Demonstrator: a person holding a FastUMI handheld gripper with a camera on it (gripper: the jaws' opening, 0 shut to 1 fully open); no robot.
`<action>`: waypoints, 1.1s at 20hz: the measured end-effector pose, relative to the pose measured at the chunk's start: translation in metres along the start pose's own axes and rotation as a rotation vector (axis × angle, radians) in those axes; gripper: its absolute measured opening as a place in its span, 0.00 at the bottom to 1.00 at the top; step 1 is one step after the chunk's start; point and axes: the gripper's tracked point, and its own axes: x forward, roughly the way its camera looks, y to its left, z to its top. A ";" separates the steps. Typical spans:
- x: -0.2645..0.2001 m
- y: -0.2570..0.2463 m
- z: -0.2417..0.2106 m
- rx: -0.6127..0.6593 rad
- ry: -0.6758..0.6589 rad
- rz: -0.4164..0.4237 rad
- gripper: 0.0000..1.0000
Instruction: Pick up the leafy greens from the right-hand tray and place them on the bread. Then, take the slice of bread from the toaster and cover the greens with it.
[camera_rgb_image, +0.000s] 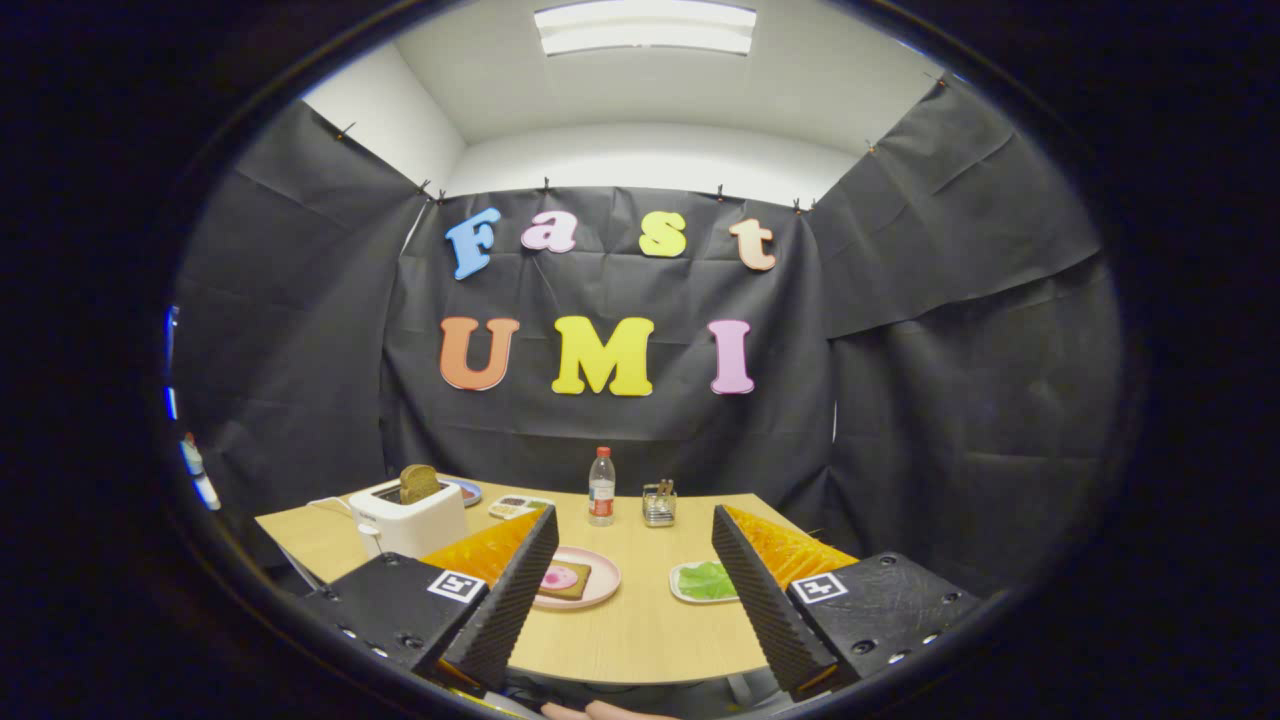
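Beyond the spread gripper (635, 560), leafy greens (708, 580) near its right finger

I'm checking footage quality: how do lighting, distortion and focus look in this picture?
Gripper view: the ceiling light is blown out, the table evenly lit; fisheye bends the table's edge and the cloth walls; the open gripper looks sharp, while the leafy greens and toaster are small but readable.

A staged recording booth: black cloth (960, 330) is hanging clipped around a wooden surface (640, 620), with a toaster (408, 517) sitting lower left under a ceiling light (645, 27).
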 end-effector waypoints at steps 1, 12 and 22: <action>0.002 0.000 0.001 -0.002 -0.002 0.000 0.95; 0.074 -0.034 -0.001 0.038 0.071 -0.028 0.95; 0.175 -0.101 -0.062 0.107 0.293 -0.077 0.94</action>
